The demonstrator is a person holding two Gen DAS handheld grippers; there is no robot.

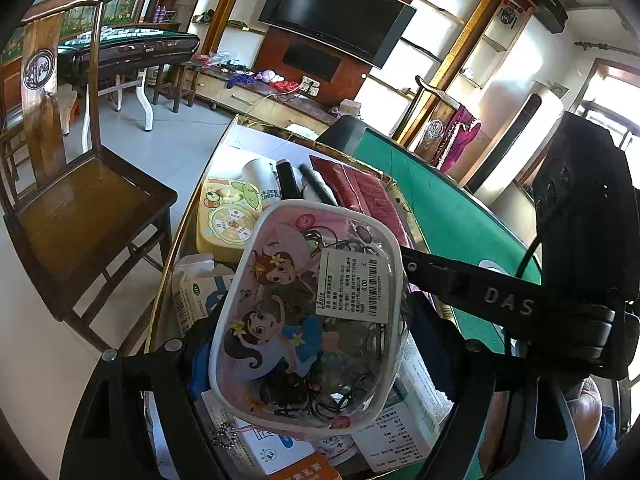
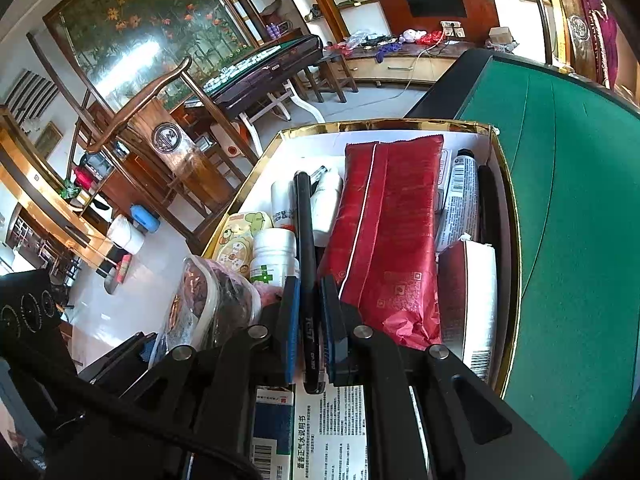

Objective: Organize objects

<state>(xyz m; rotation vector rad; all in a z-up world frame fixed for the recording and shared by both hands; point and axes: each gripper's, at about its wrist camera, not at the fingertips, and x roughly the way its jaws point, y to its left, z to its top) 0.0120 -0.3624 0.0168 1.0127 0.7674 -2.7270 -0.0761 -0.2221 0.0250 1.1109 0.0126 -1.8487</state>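
Over the gold-rimmed box (image 2: 505,184), the left gripper (image 1: 308,344) clasped a cartoon pouch (image 1: 304,320) while the right gripper (image 2: 310,312) pinched a black pen (image 2: 306,240).

We see a clear pouch (image 1: 308,316) printed with pink cartoon girls and a white barcode label. Beside it lies a pale yellow case (image 1: 226,216) with a spinner wheel. A crinkled red foil packet (image 2: 390,232) fills the gold-rimmed white box (image 2: 506,184) on green felt (image 2: 576,220).
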